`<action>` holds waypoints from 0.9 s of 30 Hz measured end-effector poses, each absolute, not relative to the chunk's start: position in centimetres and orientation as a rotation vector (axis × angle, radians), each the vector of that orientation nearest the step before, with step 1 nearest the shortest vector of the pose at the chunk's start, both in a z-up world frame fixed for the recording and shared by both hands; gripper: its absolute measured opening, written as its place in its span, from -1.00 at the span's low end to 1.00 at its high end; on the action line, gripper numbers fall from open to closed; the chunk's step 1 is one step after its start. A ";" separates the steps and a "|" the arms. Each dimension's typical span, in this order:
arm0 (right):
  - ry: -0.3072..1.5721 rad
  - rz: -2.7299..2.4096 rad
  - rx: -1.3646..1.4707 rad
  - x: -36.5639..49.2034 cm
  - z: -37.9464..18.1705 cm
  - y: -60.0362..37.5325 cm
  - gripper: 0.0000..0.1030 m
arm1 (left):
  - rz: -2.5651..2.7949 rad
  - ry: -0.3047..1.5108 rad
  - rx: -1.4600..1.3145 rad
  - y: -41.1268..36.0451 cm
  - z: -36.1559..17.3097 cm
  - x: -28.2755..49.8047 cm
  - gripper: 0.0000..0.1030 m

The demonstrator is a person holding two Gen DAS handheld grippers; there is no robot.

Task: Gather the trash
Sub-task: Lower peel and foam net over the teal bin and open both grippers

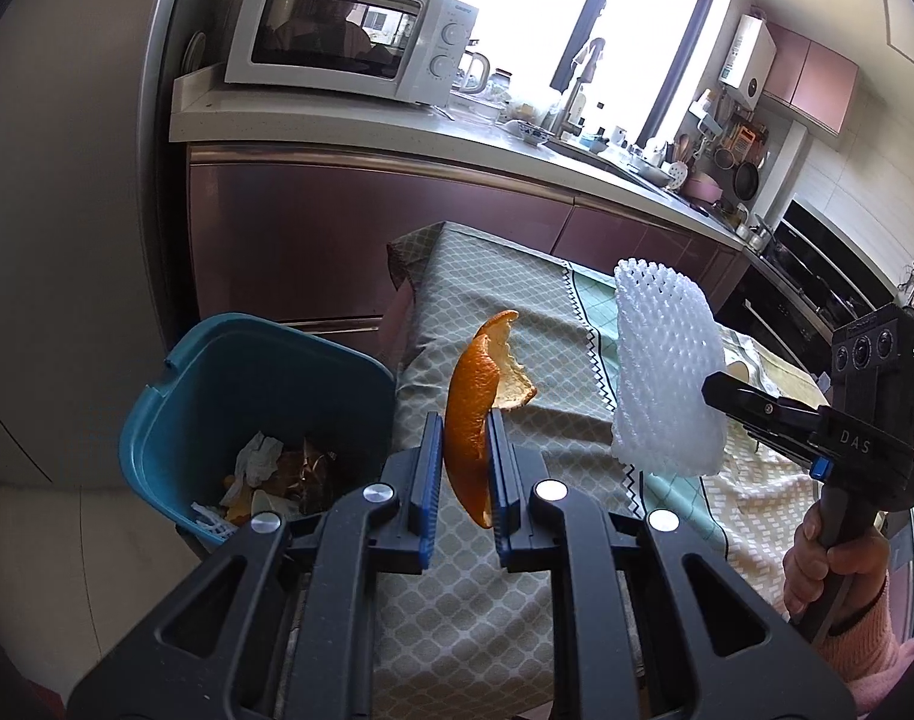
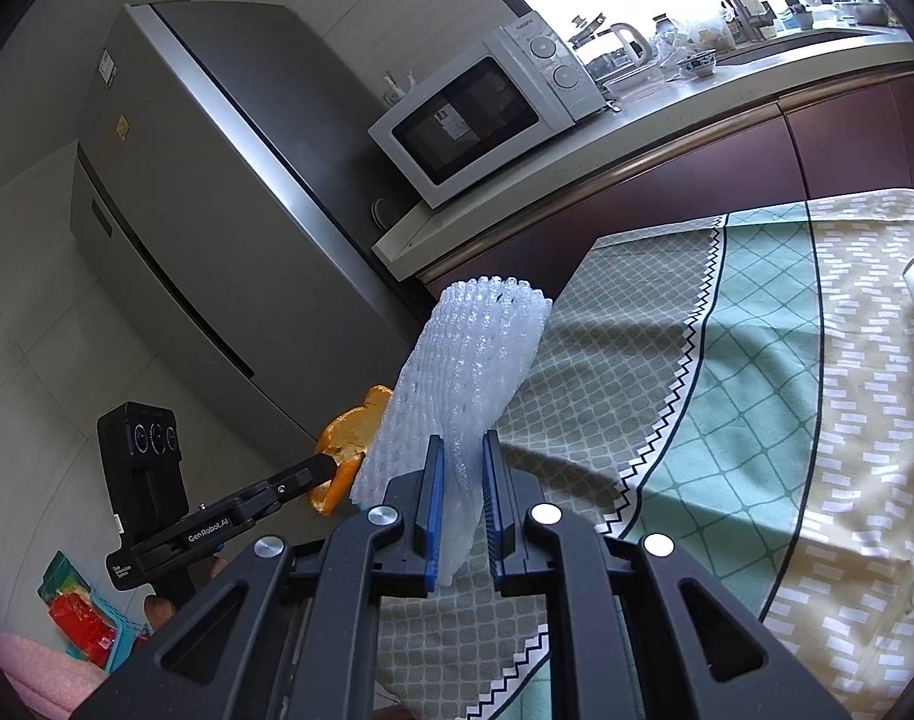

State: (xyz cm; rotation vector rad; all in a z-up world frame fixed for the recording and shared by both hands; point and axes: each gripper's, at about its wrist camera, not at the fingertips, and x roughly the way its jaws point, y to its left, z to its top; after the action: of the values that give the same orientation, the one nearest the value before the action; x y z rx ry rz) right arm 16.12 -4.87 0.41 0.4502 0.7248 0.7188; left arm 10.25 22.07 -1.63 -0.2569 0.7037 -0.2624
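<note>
Above the table's point(image 1: 493, 618) left edge, in the left wrist view, the left gripper point(image 1: 466, 468) pinches an orange peel point(image 1: 475, 414) beside the blue bin point(image 1: 217, 384); released early, it would likely land on the cloth. In the right wrist view, the right gripper point(image 2: 460, 498) squeezes a foam net point(image 2: 457, 384) held over the table; it could slip.

The bin point(image 1: 241, 414) stands left of the table point(image 1: 499, 600), seemingly touching it.

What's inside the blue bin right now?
The blue bin holds crumpled white paper, orange peel bits and brownish wrappers. Its near part and bottom are hidden behind the left gripper, which holds an orange peel.
</note>
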 end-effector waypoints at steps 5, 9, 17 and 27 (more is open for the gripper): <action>0.731 0.748 0.424 16.8 0.7 -3.2 -0.78 | -0.225 0.700 -0.275 23.8 -1.8 10.0 -0.72; 0.744 0.773 0.404 17.3 0.8 -1.6 -0.78 | -0.197 0.698 -0.286 25.0 -1.9 9.8 -0.72; 0.766 0.808 0.363 18.0 0.7 1.1 -0.78 | -0.149 0.697 -0.301 27.2 -2.4 9.8 -0.72; 0.806 0.823 0.309 19.3 0.1 3.9 -0.78 | -0.108 0.714 -0.322 28.8 -3.5 10.7 -0.72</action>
State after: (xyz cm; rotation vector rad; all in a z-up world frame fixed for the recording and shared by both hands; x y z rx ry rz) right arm 19.29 3.94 0.11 0.3093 0.8060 0.8229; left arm 10.67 28.80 -3.50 -0.3223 0.7140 -0.1080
